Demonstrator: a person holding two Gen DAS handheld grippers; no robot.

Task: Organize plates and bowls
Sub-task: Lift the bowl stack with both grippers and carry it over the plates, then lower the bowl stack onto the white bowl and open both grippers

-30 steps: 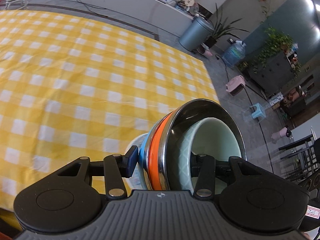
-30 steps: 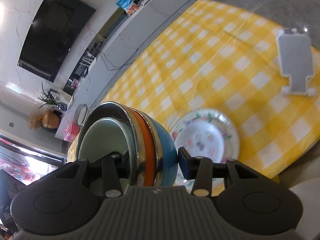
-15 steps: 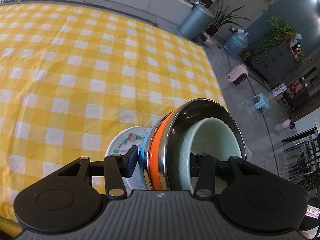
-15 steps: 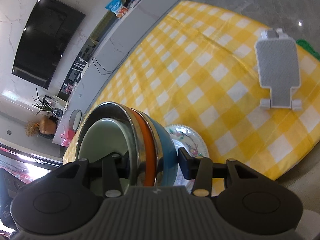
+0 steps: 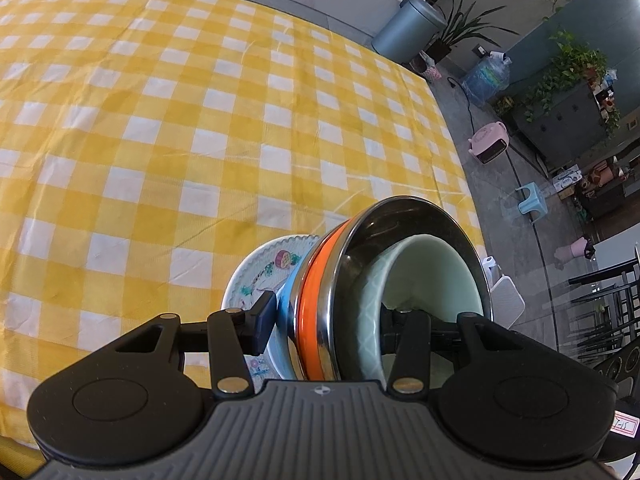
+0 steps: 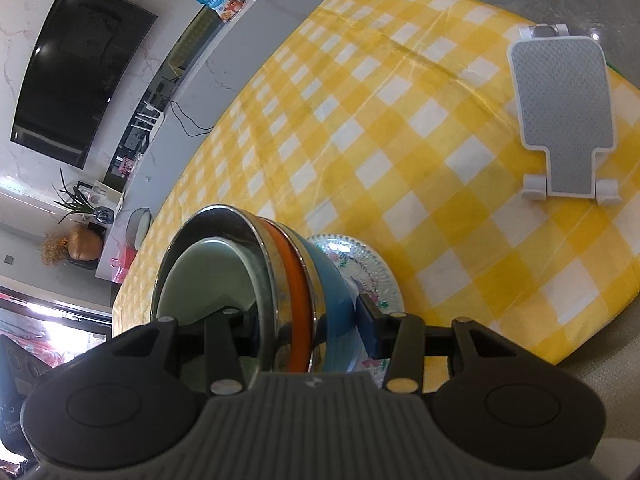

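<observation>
Currently | bowl stack (image 5: 320, 312) nested, tilted on edge | left gripper (image 5: 324, 320) and right gripper (image 6: 304, 320) each clamp its rim | patterned plate (image 6: 372, 268) just beneath, on checked tablecloth (image 5: 200, 120)

A table covered by a yellow-and-white checked tablecloth (image 5: 224, 128) carries a round, scallop-edged white plate with a painted floral pattern (image 6: 372, 268) near its front edge, and, well apart toward one corner, a white-framed grey-padded stand (image 6: 564, 108) lying flat.
</observation>
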